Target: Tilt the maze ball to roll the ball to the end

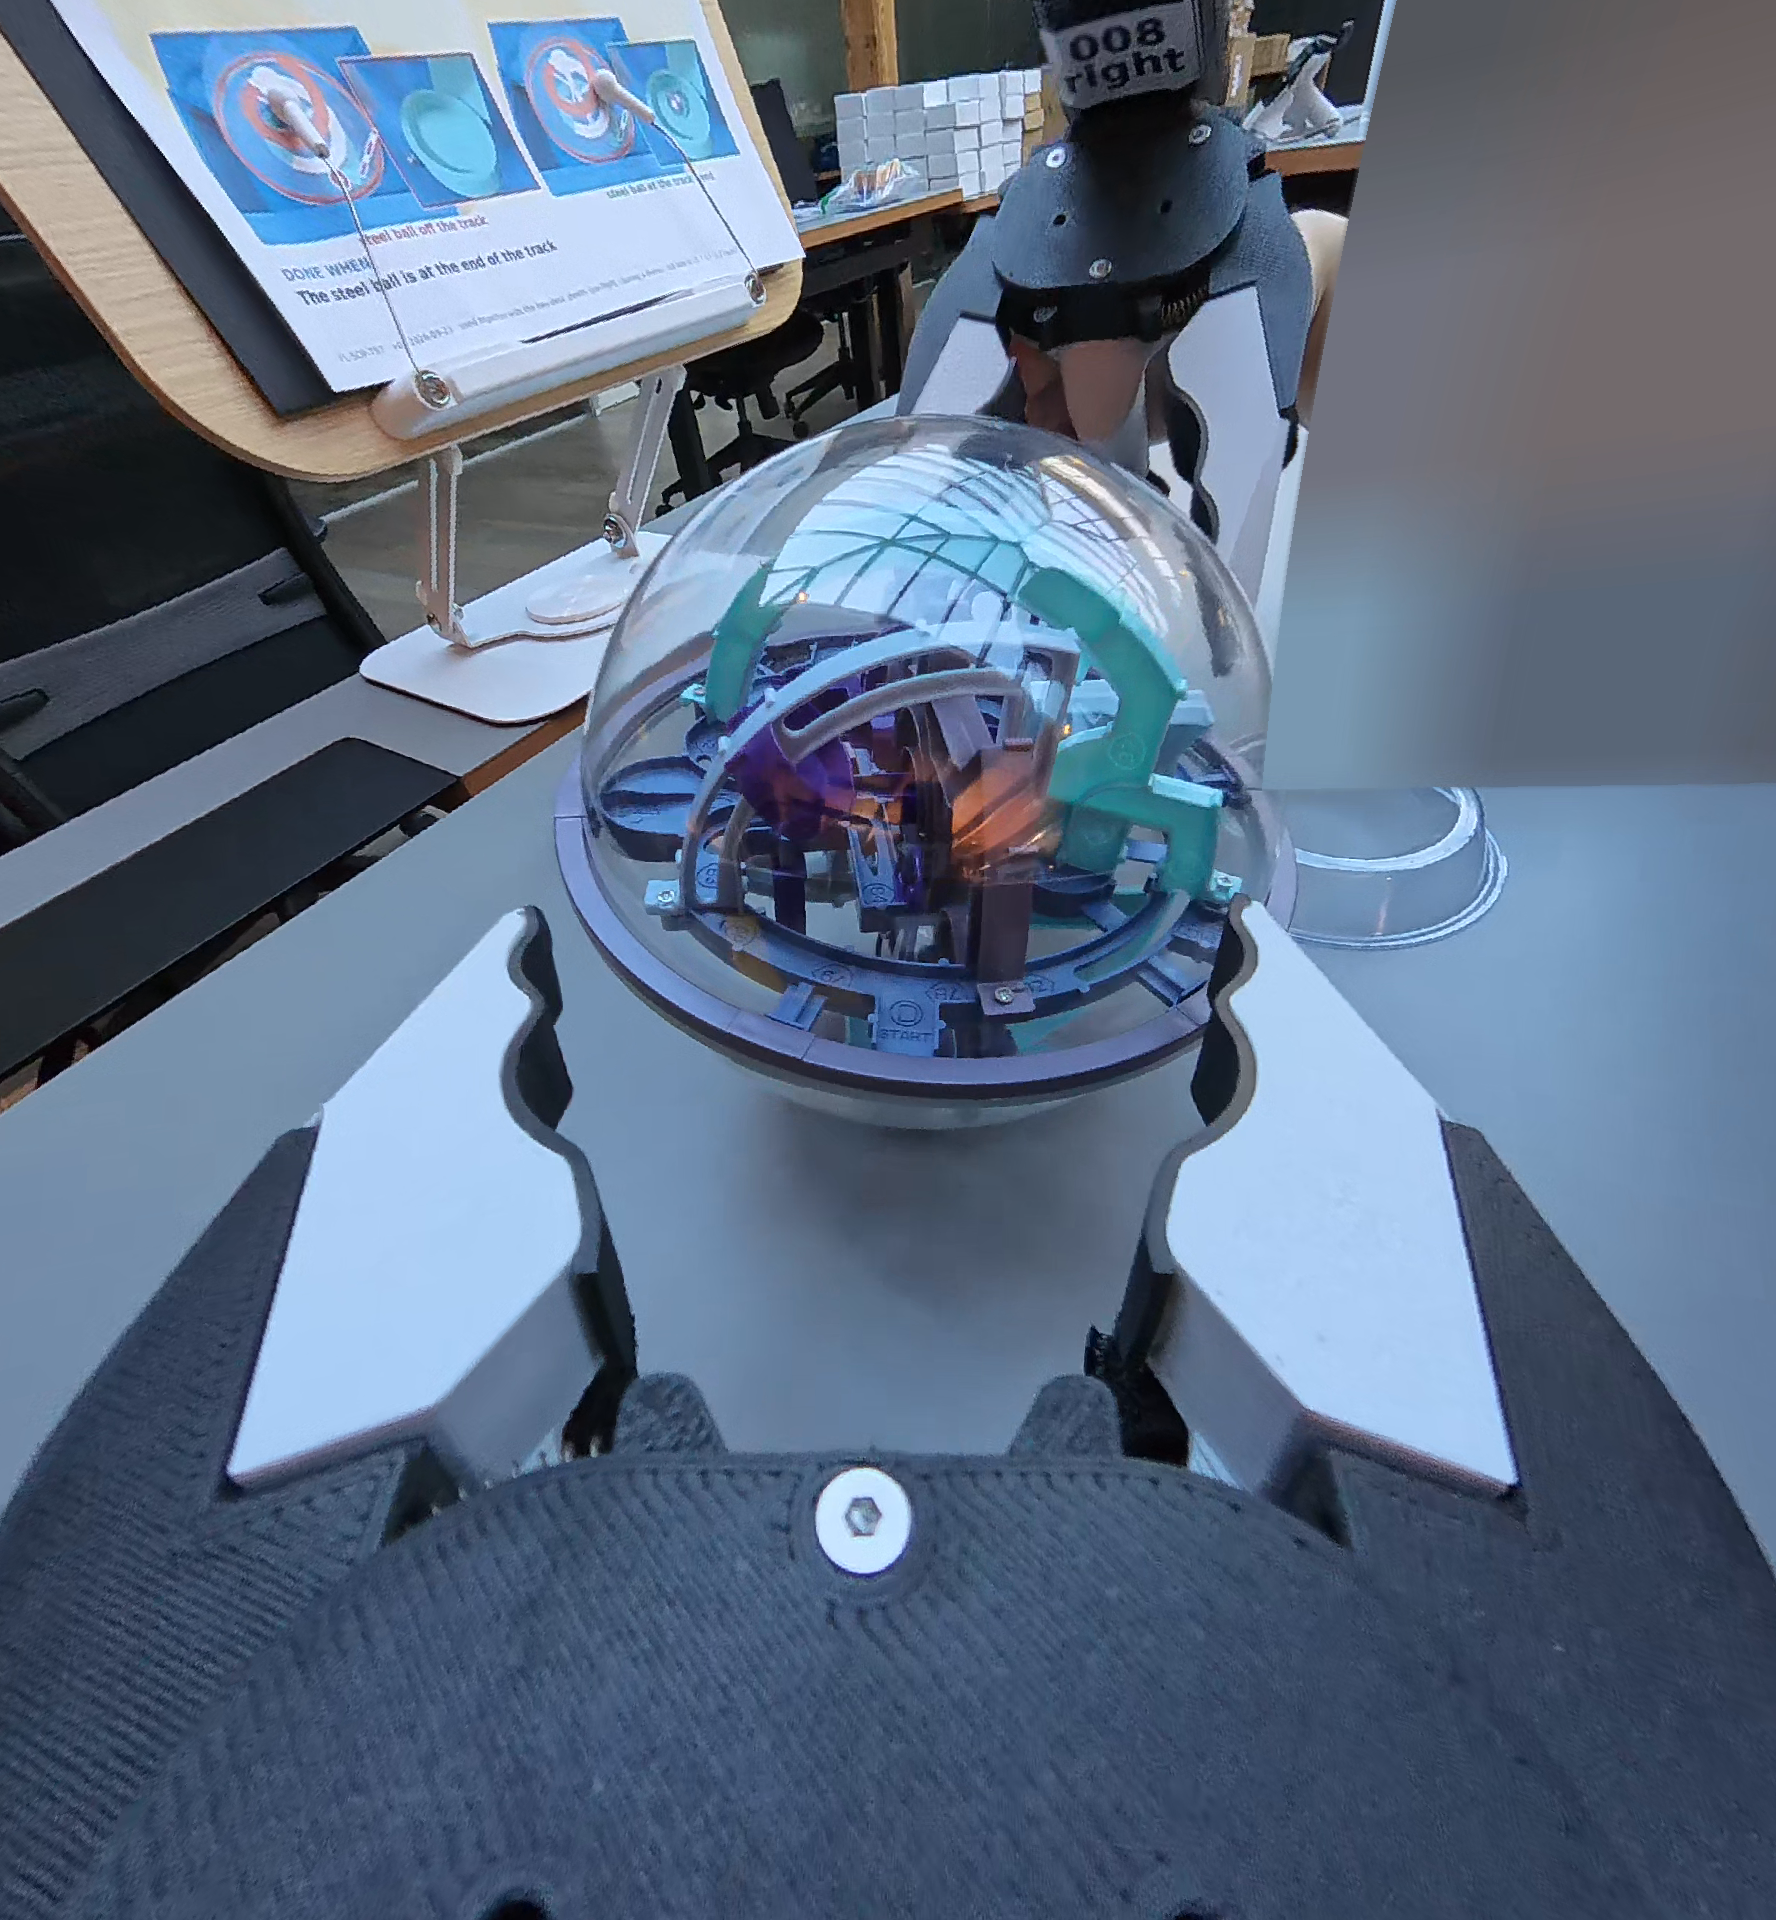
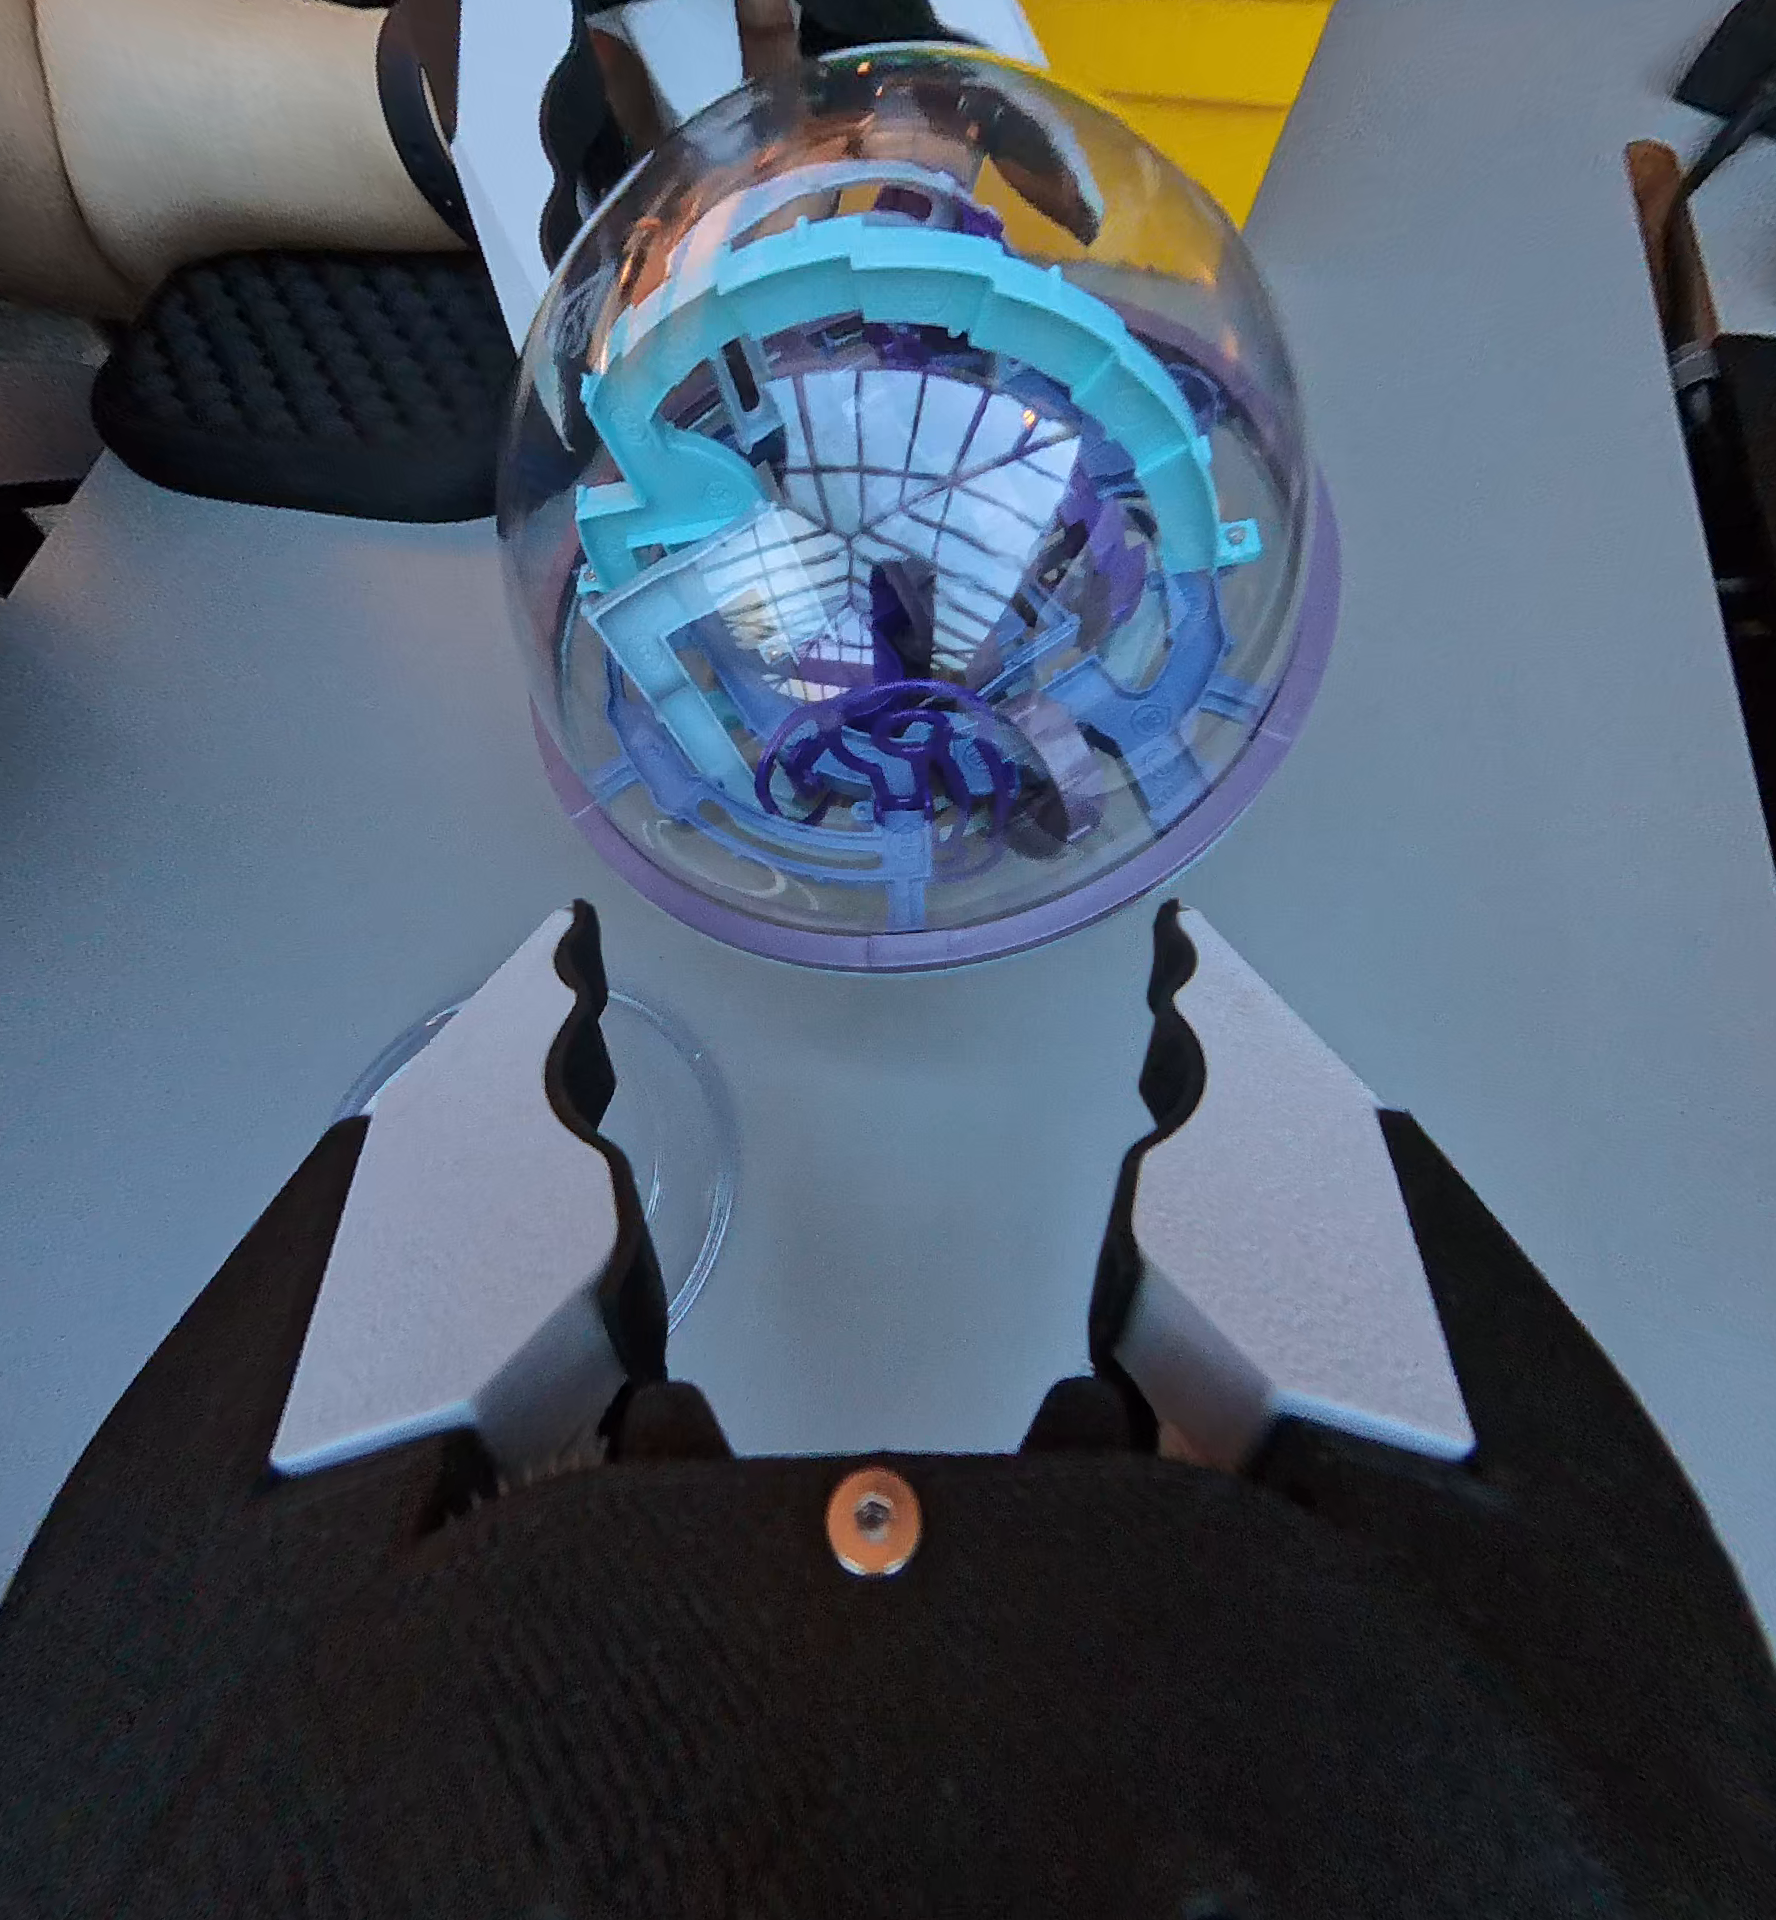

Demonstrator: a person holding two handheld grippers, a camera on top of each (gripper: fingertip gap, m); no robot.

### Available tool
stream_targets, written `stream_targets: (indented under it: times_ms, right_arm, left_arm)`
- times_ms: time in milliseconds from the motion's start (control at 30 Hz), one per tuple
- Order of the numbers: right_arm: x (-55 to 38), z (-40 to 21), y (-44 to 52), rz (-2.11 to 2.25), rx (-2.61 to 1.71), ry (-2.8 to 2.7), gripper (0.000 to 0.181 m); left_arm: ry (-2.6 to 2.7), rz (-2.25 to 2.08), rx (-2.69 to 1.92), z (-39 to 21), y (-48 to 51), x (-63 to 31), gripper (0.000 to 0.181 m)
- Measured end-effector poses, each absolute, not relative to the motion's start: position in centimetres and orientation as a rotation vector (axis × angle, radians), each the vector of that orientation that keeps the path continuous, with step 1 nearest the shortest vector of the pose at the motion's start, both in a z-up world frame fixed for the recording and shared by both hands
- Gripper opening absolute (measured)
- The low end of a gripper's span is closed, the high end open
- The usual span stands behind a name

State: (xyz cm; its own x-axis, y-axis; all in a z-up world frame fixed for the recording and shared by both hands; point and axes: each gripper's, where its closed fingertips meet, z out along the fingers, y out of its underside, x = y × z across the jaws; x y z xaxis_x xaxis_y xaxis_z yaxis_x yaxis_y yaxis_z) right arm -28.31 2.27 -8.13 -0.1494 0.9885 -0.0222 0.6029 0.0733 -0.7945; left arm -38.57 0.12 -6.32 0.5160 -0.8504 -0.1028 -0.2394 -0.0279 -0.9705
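The maze ball (image 1: pixel 915 748) is a clear sphere with a purple equator ring and teal, blue and purple tracks inside. It rests on the grey table (image 1: pixel 1642 1091), slightly tilted. My left gripper (image 1: pixel 884 920) is open, its fingertips flanking the ball's near side at ring height. My right gripper (image 2: pixel 873 914) is open on the opposite side of the ball (image 2: pixel 915 520), its tips just short of the ring. The right gripper's black body (image 1: pixel 1112 208) shows beyond the ball. I cannot make out the steel ball inside.
A clear plastic stand ring (image 1: pixel 1403 862) lies on the table beside the ball, and it shows under my right gripper's left finger (image 2: pixel 686 1143). A wooden document stand with an instruction sheet (image 1: pixel 448 208) is at the table's far left. A chair (image 2: pixel 292 374) stands past the table edge.
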Motion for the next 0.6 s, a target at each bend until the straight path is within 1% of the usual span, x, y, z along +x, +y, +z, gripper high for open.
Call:
stream_targets:
  times_ms: [133,433,600]
  right_arm:
    - [-29.3,-6.9,2.9,0.923,-1.513,-1.732,0.117]
    - [-31.0,-6.3,2.8,0.888,-1.432,-1.709,0.113]
    - [-31.5,-7.0,2.7,0.886,-1.44,-1.716,0.116]
  left_arm:
    - [0.952,-0.664,-1.571,-6.5,0.2,-38.5,0.123]
    - [0.922,-0.686,-1.591,-6.8,0.4,-38.1,0.124]
    - [0.904,-0.687,-1.592,-6.7,0.6,-38.1,0.125]
